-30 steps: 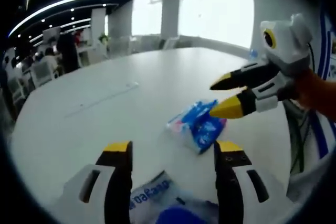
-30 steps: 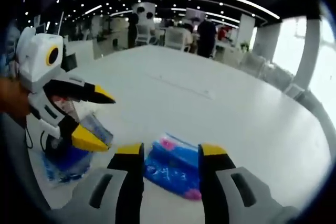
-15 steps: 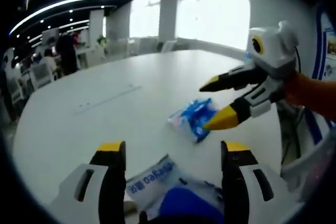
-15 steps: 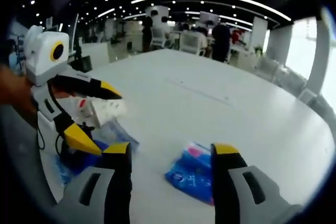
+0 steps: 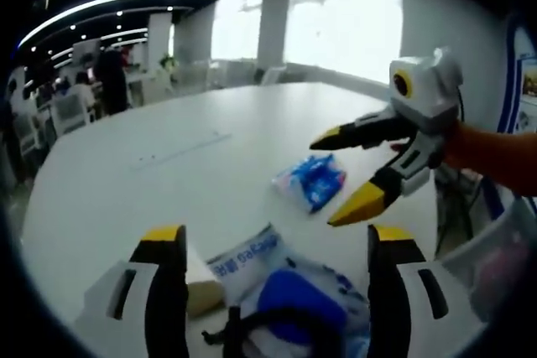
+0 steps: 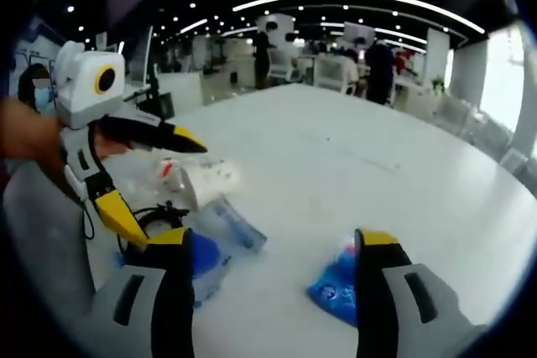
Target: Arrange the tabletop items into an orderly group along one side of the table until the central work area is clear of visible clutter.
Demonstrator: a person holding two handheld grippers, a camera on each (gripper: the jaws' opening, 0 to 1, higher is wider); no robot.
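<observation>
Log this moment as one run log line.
left gripper: open, over bagged clutter | right gripper: open, empty | blue packet: alone mid-table, ungrasped

Both views look low across the white table (image 5: 168, 182) (from opposing sides), sharing the blue packet (image 5: 312, 180).

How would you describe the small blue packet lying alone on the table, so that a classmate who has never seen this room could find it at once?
Start at the big white table. The small blue packet lies flat out on its open surface, just beyond the open right gripper. Unlike the clear bags piled at the table's edge, it lies alone, bright blue with pink at one end.
</observation>
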